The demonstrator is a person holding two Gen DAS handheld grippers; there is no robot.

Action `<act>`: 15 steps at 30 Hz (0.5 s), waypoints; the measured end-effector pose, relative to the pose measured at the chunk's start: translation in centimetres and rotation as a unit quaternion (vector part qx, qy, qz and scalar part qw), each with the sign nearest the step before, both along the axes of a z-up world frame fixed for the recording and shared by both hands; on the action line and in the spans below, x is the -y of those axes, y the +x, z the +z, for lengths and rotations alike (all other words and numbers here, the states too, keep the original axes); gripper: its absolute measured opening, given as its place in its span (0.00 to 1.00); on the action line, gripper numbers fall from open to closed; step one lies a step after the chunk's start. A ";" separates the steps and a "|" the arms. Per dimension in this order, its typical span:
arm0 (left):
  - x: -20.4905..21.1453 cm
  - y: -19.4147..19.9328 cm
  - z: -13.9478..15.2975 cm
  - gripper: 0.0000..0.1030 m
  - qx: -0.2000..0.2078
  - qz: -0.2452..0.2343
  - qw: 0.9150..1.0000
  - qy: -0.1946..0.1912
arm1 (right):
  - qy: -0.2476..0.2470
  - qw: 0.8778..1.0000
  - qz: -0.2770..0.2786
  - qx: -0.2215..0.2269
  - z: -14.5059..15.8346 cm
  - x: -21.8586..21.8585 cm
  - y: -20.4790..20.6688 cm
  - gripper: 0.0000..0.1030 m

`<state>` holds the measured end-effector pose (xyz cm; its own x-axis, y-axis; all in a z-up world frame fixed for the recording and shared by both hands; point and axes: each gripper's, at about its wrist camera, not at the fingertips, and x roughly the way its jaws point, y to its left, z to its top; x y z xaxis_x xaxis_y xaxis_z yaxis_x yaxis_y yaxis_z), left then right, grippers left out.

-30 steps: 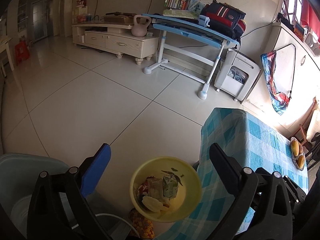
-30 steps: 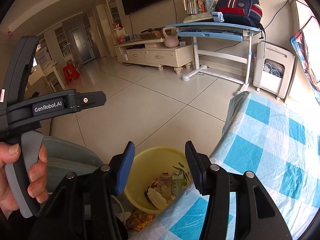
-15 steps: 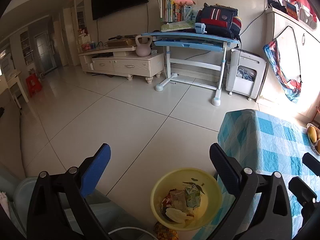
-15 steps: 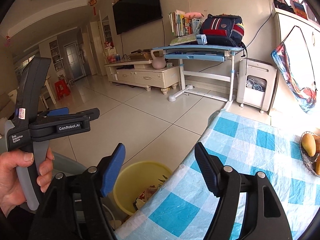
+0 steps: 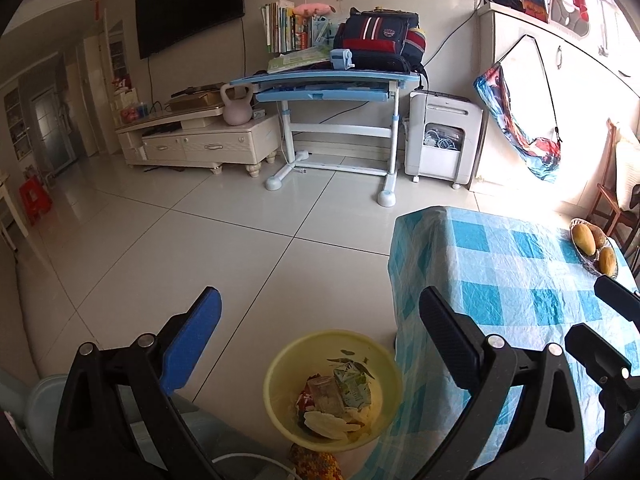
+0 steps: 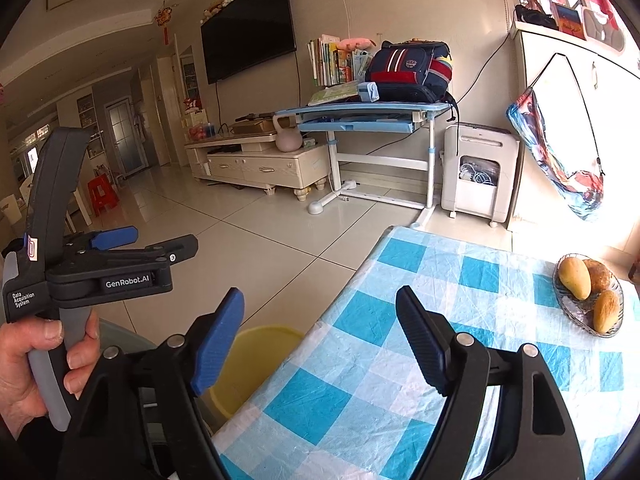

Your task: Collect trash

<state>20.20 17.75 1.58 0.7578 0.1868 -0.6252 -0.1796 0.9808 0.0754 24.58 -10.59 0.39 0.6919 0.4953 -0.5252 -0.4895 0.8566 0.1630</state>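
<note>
A yellow bin [image 5: 280, 376] stands on the tiled floor against the table's corner. It holds a drink carton [image 5: 354, 384], wrappers and peel. My left gripper [image 5: 320, 316] hangs above and in front of the bin, open and empty. In the right wrist view a hand holds that left gripper [image 6: 160, 242] at the left. My right gripper [image 6: 320, 320] hovers over the table's near corner; its jaws are opening and nothing is between them. Only part of the bin [image 6: 252, 360] shows past the blue checked tablecloth [image 6: 440, 300].
A glass bowl of fruit [image 6: 588, 296] sits at the table's far right. A patterned wrapper [image 5: 316, 460] lies on the floor by the bin. A grey-blue seat [image 5: 36, 400] is at lower left. A blue desk [image 5: 328, 84], TV cabinet [image 5: 200, 144] and white appliance [image 5: 440, 140] line the far wall.
Both grippers rose and drew back from the bin, so it sits lower in each view. The right jaws spread wider. The right view swung onto the table and the fruit bowl.
</note>
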 end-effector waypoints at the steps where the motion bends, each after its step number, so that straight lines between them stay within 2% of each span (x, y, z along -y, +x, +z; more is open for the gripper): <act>1: 0.7 -0.2 0.2 0.93 0.003 -0.009 1.000 0.003 | 0.000 1.000 -0.004 0.002 0.1 0.4 -0.3 0.74; 5: 3.3 -0.5 0.7 0.93 0.004 -0.034 0.999 0.012 | -0.002 1.000 -0.024 0.014 0.9 2.1 -1.5 0.77; 11: 6.2 -2.1 2.2 0.93 0.026 -0.054 0.998 -0.011 | -0.006 0.998 -0.056 0.028 2.1 5.0 -3.1 0.80; 15: 8.4 -3.1 2.4 0.93 0.027 -0.070 0.997 -0.019 | -0.011 0.996 -0.080 0.038 3.0 7.2 -4.6 0.82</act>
<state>17.07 9.34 4.00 0.8069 0.0538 -0.5882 -0.0440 0.9986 0.0310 20.02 -17.79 3.37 0.7998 0.3646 -0.4768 -0.3566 0.9276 0.1112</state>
